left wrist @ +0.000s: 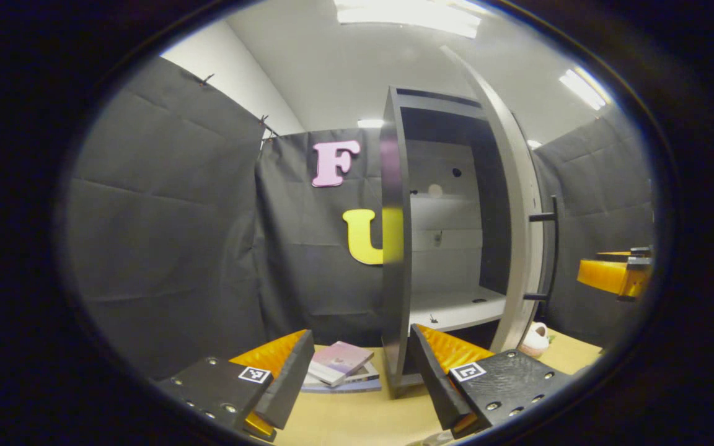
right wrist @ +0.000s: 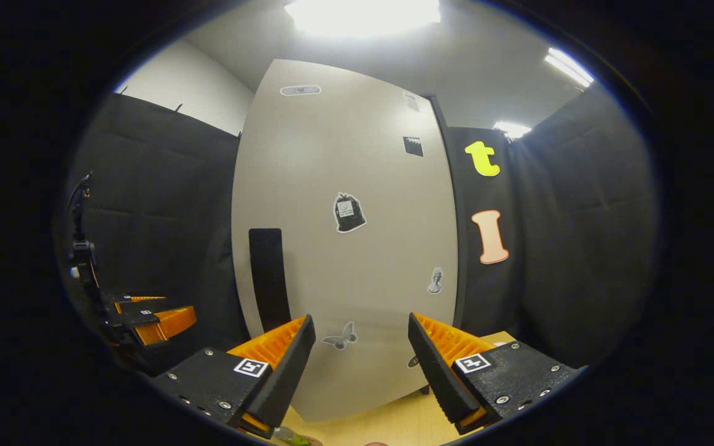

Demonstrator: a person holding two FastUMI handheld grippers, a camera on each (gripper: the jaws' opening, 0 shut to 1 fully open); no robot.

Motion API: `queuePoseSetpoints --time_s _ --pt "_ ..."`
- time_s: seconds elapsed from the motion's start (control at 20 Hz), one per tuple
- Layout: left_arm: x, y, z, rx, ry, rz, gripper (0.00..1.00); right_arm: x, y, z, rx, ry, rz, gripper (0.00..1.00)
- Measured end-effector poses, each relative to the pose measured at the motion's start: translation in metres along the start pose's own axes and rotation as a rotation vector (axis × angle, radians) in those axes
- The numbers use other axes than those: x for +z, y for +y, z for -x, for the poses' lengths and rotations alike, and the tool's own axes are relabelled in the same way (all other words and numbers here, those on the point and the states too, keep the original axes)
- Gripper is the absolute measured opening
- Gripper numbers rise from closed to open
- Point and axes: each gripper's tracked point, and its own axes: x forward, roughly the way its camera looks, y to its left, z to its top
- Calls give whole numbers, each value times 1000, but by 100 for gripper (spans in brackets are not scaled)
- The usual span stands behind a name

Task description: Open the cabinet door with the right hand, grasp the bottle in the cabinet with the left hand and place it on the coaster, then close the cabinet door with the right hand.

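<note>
Both grippers gaping, nothing held: left gripper (left wrist: 360, 371) faces open cabinet (left wrist: 450, 248) (books (left wrist: 341, 365) ahead), right gripper (right wrist: 362, 365) just before cabinet door (right wrist: 344, 248).

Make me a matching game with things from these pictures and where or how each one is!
Things:
1. cabinet door
2. books
3. butterfly sticker
4. left gripper

States:
A. stacked on the table
B. swung open
C. stuck low on the door's front
D. jaws wide apart, holding nothing

Pairs: 1-B, 2-A, 3-C, 4-D
</note>
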Motion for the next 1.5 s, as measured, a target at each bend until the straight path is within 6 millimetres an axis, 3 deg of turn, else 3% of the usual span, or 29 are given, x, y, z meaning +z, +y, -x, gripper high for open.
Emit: queuePoseSetpoints --time_s 0.2,0.35,0.5,0.55,0.6,0.75,0.9,0.95,1.0,1.1,1.15,1.2,1.35,1.5 --pt "12 -10 6 -15 -9 21 89 1 -4 -1 -22 4 4 93" --pt "13 -54 8 -30 -5 11 89 -1 -29 -1 -71 12 27 93" --pt "32 -90 5 -65 -33 -11 89 -2 -55 -11 -126 25 27 93" --pt "37 -99 5 -65 -35 -38 84 3 -66 -8 -163 25 33 93" --pt "43 -109 5 -70 -42 -55 89 11 -73 -8 -185 6 35 93" --pt "58 -138 0 -96 -47 -36 84 36 -81 -16 -200 -48 91 93" --pt "60 -150 -8 -86 -42 -29 89 43 -79 -30 -179 -53 100 93" --pt "60 -152 -13 -78 -34 -28 84 42 -75 -35 -162 -46 83 93" --pt "60 -155 -17 -69 -28 -24 89 43 -71 -42 -145 -39 74 94" --pt "58 -158 -22 -49 -17 -26 84 44 -72 -46 -140 -33 112 94" --pt "61 -160 -25 -46 -20 -32 89 45 -70 -47 -133 -35 136 94" --pt "62 -160 -25 -37 -23 -38 93 46 -67 -48 -123 -41 151 94" --pt "62 -163 -24 -30 -20 -40 84 42 -59 -38 -111 -52 139 94" --pt "61 -161 -23 -21 -21 -33 89 36 -52 -32 -87 -43 159 90"
